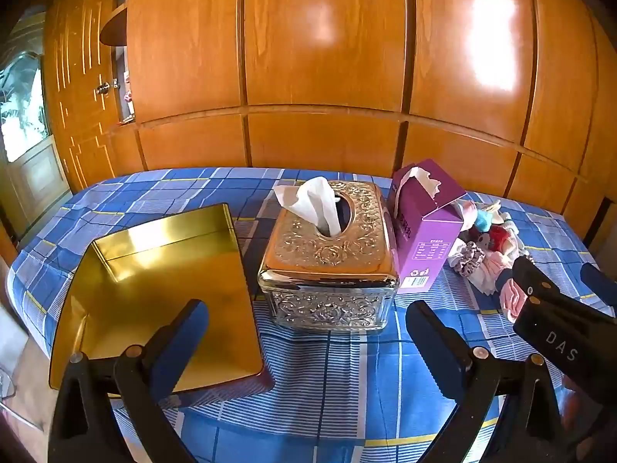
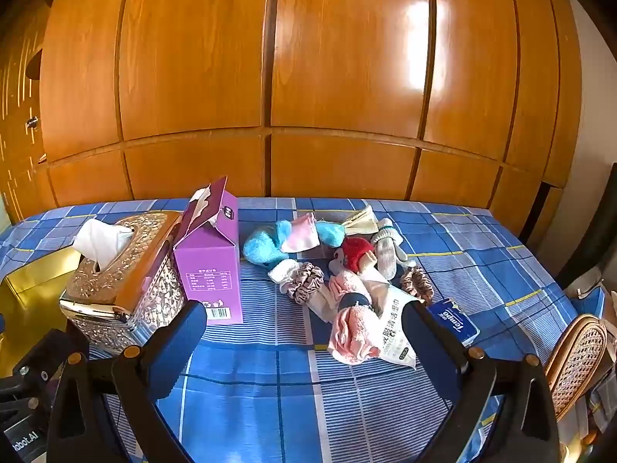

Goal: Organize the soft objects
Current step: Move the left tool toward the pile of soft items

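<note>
Gold tin tray (image 1: 154, 289) sits empty at nine o'clock on the desk (image 1: 331, 378), the likely place for the soft things. It is stiff sheet metal and probably slick, so it should stay where it is.

Next, toward the centre, stands the embossed metal tissue box (image 1: 327, 254) with a white tissue (image 1: 314, 202) standing up from its slot. That sheet is thin and would tear easily, so pinch it low near the slot. Touching the box on its three o'clock side is the purple carton (image 2: 210, 258), light card that would dent under a hard squeeze.

Further right, at about two o'clock from the carton, lies the heap of soft items (image 2: 339, 266): a blue fluffy piece (image 2: 262, 247), a brown-grey scrunchie (image 2: 306, 281), a red knitted piece (image 2: 356, 249), a grey striped sock (image 2: 387, 254) and a pink towel (image 2: 353, 332) bound by a dark band (it lies partly on a white wipes packet (image 2: 397, 332)). All look light, limp and compressible. They should not slip from the pads, but a loose fold may drag a neighbour along. I would take the towel across its banded middle and the scrunchie through its bunched ring.

The left gripper (image 1: 308, 332) hovers over bare cloth in front of the tissue box, jaws spread fully, holding nothing. The right gripper (image 2: 308, 332) hangs at six o'clock of the heap, jaws equally wide and empty. The towel's end shows between its fingers, but I cannot tell whether the right finger touches the wipes packet.
</note>
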`<state>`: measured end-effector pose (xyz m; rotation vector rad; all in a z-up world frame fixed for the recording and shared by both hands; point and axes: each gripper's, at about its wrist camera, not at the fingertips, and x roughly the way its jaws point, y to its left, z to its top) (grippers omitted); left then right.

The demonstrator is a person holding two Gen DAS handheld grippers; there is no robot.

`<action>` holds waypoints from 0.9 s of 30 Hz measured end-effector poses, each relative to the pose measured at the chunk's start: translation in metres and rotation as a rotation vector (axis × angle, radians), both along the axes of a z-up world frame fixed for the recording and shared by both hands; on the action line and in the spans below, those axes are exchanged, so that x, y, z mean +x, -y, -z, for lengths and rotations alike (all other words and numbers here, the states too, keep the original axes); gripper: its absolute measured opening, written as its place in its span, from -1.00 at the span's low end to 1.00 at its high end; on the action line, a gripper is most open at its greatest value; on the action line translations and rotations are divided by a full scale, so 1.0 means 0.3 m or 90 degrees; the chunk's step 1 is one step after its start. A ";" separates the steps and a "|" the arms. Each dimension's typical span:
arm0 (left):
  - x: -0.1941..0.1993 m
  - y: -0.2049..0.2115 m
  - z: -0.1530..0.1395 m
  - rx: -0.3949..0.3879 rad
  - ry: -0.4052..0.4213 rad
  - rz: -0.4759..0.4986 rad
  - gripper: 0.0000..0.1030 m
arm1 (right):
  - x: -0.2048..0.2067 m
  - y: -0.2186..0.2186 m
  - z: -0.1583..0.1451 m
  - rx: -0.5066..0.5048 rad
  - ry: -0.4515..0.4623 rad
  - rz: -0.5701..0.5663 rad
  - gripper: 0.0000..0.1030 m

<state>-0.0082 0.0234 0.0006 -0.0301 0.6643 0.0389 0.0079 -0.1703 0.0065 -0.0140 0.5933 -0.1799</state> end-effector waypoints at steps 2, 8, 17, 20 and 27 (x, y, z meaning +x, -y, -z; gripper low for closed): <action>-0.003 0.000 -0.001 0.001 0.001 0.000 0.99 | -0.001 -0.001 0.000 -0.001 0.000 -0.001 1.00; -0.005 0.008 -0.004 0.004 0.000 0.001 0.99 | -0.002 0.005 -0.003 0.001 0.002 -0.002 1.00; -0.008 0.014 -0.008 0.002 0.001 0.003 0.99 | 0.000 0.004 -0.005 0.004 0.007 0.007 1.00; -0.009 0.015 -0.006 0.002 0.000 0.004 0.99 | -0.003 0.005 -0.002 -0.001 0.008 0.006 1.00; -0.009 0.020 -0.005 0.003 -0.002 0.008 0.99 | -0.002 0.007 0.000 -0.002 0.005 0.009 1.00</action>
